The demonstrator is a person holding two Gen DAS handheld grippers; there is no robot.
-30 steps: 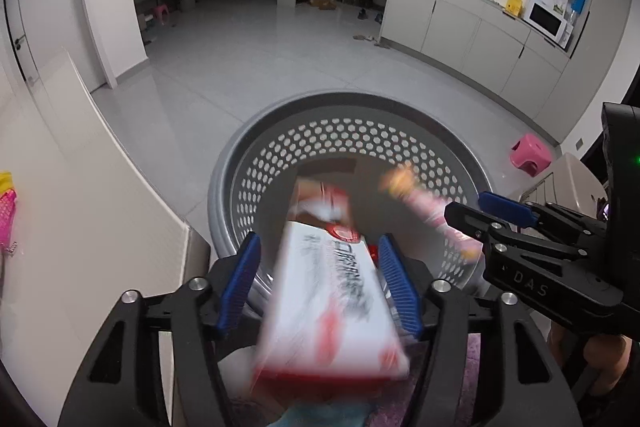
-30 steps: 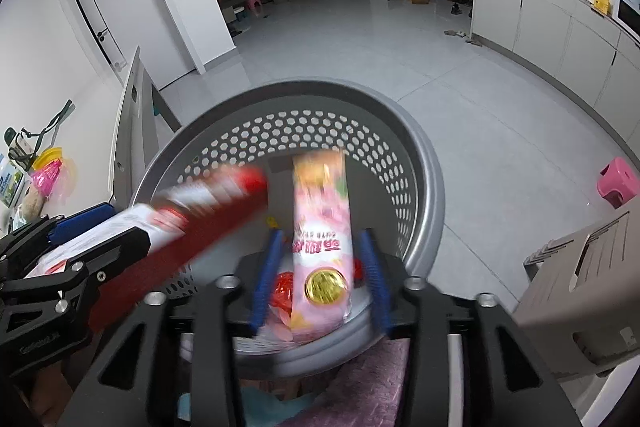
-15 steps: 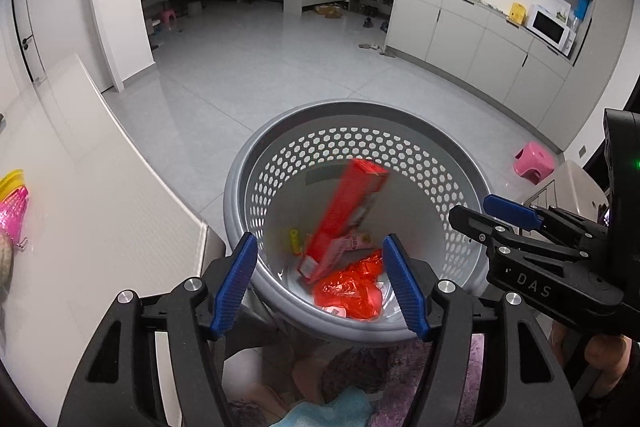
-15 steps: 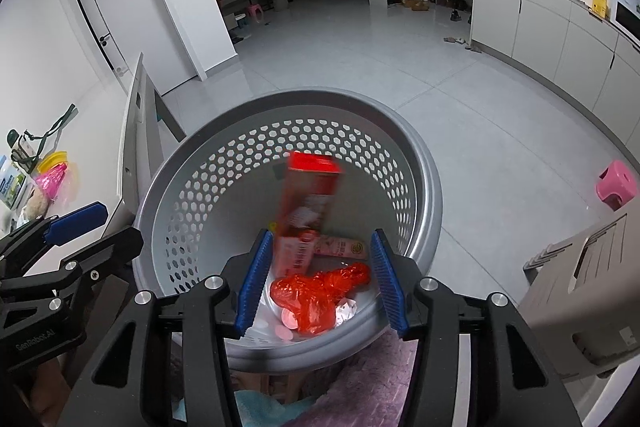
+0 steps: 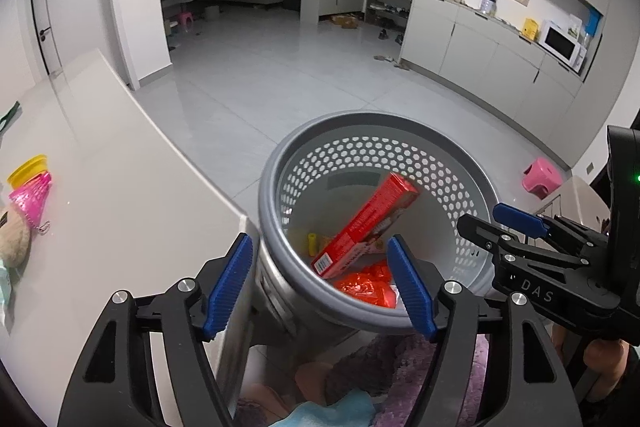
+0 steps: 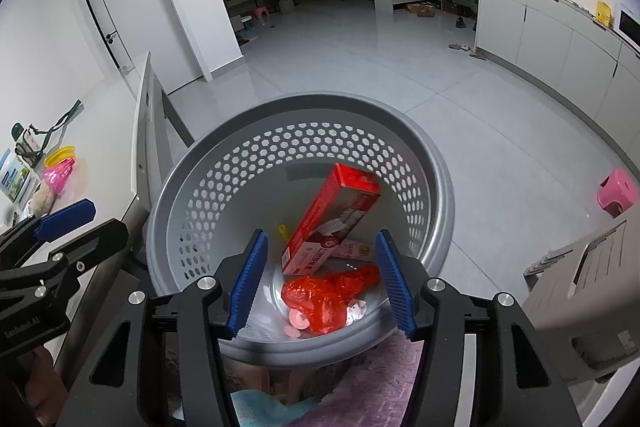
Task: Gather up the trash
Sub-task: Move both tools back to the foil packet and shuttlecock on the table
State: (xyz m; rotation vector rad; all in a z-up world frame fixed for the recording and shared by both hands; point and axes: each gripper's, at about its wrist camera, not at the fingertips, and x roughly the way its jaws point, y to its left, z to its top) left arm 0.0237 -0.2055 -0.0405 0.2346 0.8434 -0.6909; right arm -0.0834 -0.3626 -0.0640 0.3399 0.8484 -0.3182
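A grey perforated basket (image 5: 452,155) (image 6: 224,163) stands on the floor beside the table. Inside it a red toothpaste box (image 5: 366,223) (image 6: 334,223) leans against the wall, over a pink packet (image 6: 352,249), a crumpled red plastic bag (image 5: 366,285) (image 6: 326,297) and a small yellow piece (image 5: 312,243) (image 6: 283,230). My left gripper (image 5: 320,287) is open and empty above the basket's near rim. My right gripper (image 6: 320,279) is open and empty over the basket. Each gripper shows in the other's view, the right one (image 5: 516,223) and the left one (image 6: 64,219).
A white table (image 5: 100,195) lies to the left with a pink net item (image 5: 30,199), a yellow lid (image 5: 28,169) and a beige object (image 5: 12,241). A pink stool (image 5: 542,179) and a beige crate (image 6: 584,283) stand to the right. Purple and blue cloth (image 6: 360,379) lies below.
Both grippers let go: the red box and the pink packet dropped into the basket and came to rest. Both grippers pulled back a little, the left shifting leftward.
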